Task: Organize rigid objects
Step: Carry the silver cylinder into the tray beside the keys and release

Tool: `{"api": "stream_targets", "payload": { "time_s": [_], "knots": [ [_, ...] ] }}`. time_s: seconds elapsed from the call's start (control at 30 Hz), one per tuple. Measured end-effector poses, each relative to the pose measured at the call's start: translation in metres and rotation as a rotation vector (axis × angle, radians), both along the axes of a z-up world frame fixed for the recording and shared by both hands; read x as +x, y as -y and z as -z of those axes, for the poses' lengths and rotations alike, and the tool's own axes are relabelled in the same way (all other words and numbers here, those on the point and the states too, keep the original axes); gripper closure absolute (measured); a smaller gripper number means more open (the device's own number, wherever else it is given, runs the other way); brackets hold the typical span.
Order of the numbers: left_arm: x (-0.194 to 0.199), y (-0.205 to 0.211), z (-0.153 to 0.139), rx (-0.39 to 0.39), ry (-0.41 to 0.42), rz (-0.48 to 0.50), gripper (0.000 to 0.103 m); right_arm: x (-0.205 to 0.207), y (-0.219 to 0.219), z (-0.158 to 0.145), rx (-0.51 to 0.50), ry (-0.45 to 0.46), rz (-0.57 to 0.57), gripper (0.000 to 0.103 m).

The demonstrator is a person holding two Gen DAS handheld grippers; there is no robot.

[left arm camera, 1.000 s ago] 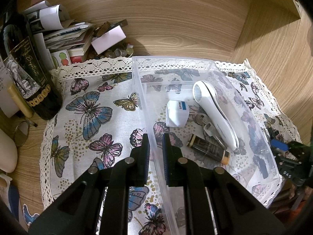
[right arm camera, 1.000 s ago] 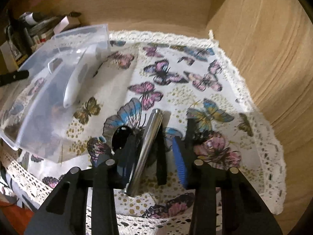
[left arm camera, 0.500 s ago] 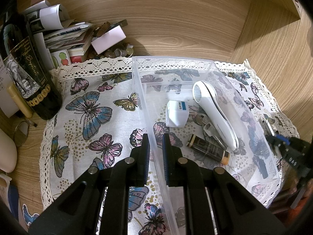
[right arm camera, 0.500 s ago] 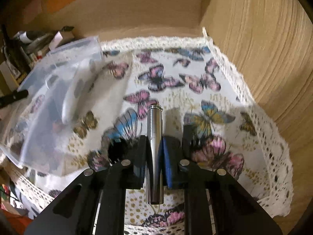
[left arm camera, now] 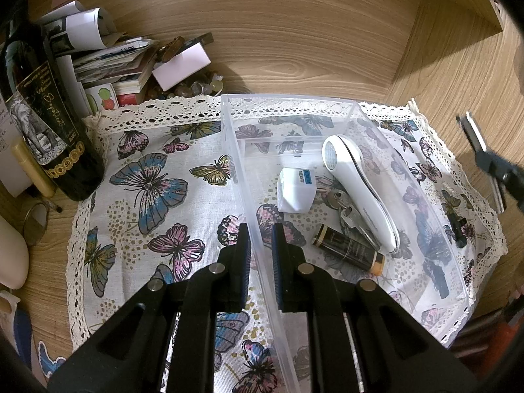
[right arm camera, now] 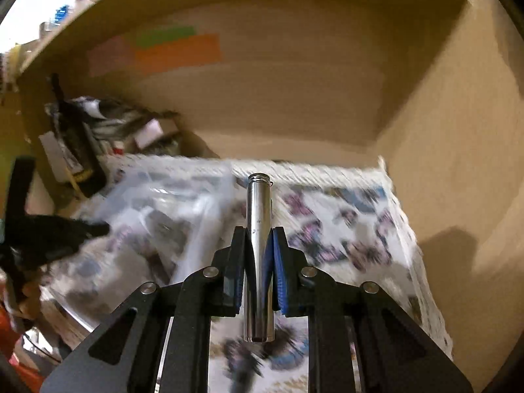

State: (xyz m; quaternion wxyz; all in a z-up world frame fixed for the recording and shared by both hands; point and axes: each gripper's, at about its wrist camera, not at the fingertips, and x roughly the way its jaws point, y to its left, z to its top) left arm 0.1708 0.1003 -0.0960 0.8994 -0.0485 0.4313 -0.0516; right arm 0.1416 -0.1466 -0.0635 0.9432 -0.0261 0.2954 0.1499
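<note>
Two claws grip: left claw [left arm camera: 260,252] pinches clear bin [left arm camera: 406,177] wall, right claw [right arm camera: 260,255] pinches metal tube [right arm camera: 258,245].

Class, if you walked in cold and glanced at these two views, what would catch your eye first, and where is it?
Likely the shiny metal tube clamped in the right gripper, raised above the butterfly cloth. Next, the clear bin on that cloth, its near wall pinched by the left gripper, with a white handheld device inside.
</note>
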Motion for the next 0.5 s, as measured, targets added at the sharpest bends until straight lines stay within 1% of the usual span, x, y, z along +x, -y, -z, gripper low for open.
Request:
{"api": "stream_targets", "payload": {
  "time_s": [0.13,0.23,0.37,0.5],
  "knots": [
    [0.000,0.000,0.000,0.001,0.000,0.000,0.091,0.001,-0.026,-0.011,-0.005,0.031,-0.079,0.088],
    [0.000,0.000,0.000,0.001,0.000,0.000,0.091,0.003,-0.045,-0.011,-0.020,0.028,-0.148,0.088],
    [0.000,0.000,0.000,-0.001,0.000,0.000,0.091,0.007,-0.069,-0.003,-0.063,-0.005,-0.224,0.088],
    [-0.001,0.000,0.000,-0.003,0.001,0.000,0.091,0.016,-0.086,0.013,-0.107,-0.069,-0.279,0.088]
  ]
}}
